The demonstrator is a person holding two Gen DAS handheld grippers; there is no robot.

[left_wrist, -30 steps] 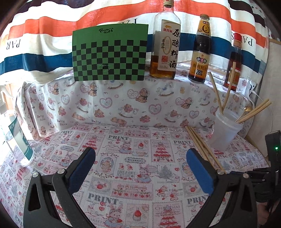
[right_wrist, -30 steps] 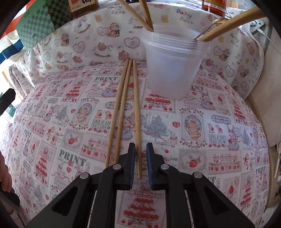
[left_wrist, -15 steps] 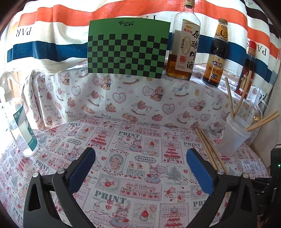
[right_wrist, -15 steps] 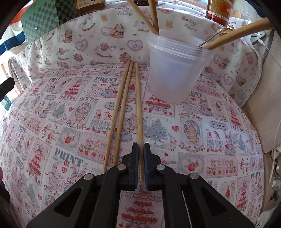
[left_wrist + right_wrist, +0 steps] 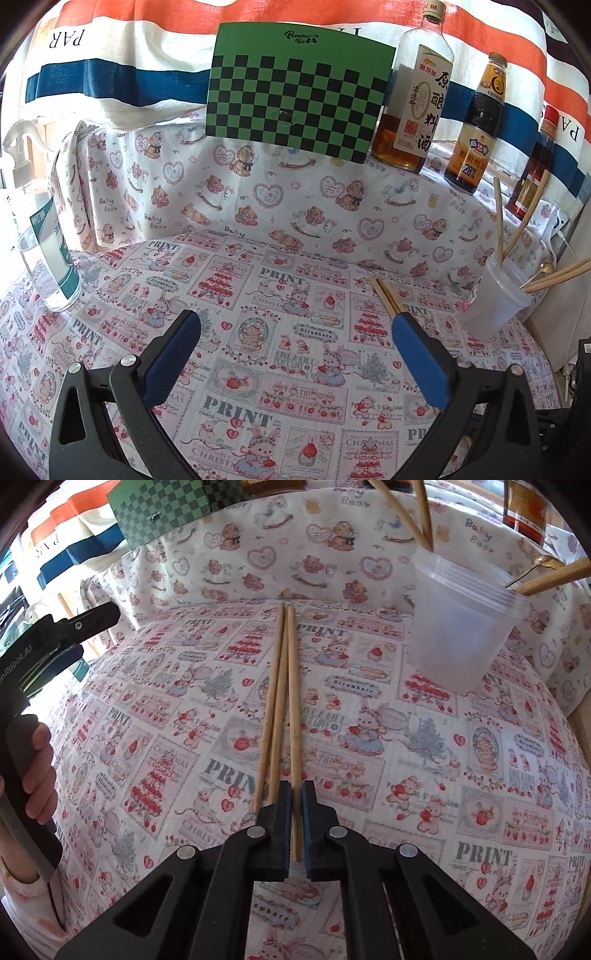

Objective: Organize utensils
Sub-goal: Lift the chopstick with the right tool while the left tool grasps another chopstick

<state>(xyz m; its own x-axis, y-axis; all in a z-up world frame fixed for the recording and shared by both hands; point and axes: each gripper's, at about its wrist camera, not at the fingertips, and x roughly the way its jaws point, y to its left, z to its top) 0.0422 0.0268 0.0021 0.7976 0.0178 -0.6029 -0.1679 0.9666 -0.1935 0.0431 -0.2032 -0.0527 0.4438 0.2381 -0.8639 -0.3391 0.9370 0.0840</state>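
Note:
Three wooden chopsticks (image 5: 280, 701) lie side by side on the printed cloth, pointing toward the back. My right gripper (image 5: 295, 794) is shut on the near end of the rightmost chopstick (image 5: 293, 709). A clear plastic cup (image 5: 461, 627) stands at the back right with several chopsticks and a spoon in it. In the left wrist view the cup (image 5: 495, 295) is at the right and the chopstick tips (image 5: 384, 295) show just beyond the right finger. My left gripper (image 5: 295, 332) is open and empty above the cloth.
A spray bottle (image 5: 48, 251) stands at the left. A green checkered board (image 5: 295, 99) and three sauce bottles (image 5: 417, 103) stand on the raised ledge at the back. The left gripper and the hand that holds it (image 5: 33, 709) show at the left of the right wrist view.
My right gripper has closed tighter on the rightmost chopstick and shifted right. My left gripper has swung left, so the spray bottle has come further into view.

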